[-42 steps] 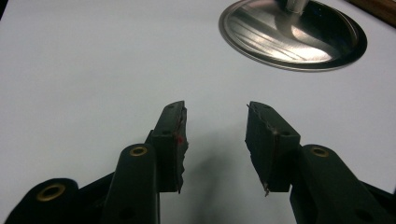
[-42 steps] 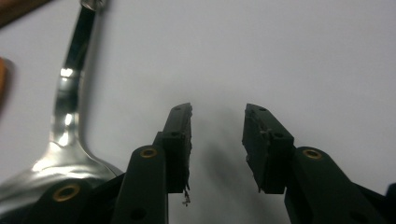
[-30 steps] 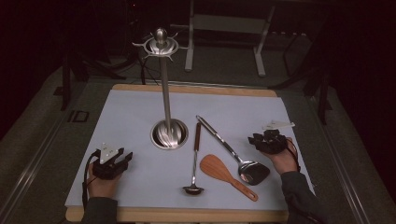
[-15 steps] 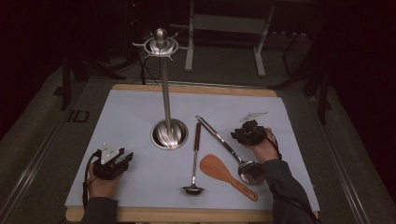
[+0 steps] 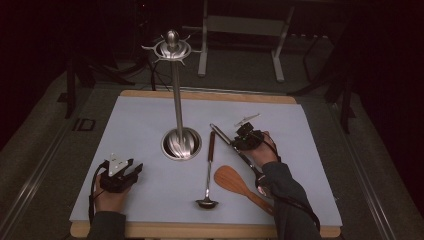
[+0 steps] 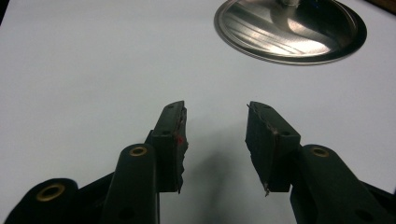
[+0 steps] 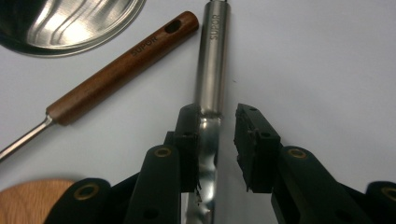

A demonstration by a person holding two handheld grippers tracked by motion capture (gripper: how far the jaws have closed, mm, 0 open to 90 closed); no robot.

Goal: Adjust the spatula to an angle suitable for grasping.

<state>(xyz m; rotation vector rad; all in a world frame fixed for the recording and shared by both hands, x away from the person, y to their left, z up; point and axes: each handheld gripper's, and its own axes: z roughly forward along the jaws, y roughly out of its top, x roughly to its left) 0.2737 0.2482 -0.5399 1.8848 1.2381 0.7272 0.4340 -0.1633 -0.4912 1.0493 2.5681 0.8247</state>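
The right tongs [image 7: 215,140] straddle the steel handle [image 7: 212,60] of a utensil lying right of the stand's base [image 5: 182,144] on the surface [image 5: 140,130]. Their jaws, just widening, are open, one pad against the handle. A grasp seems underway; next, squeeze shut. The left tongs [image 6: 215,135] rest open and empty, near left

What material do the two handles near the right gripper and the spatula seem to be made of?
Steel handle: apparently polished metal; it is silvery and mirrors the jaw. Ladle handle: looks like dark brown wood with a matte finish and visible grain, ending in a thin metal rod. Spatula: probably light wood, orange-brown and dull.
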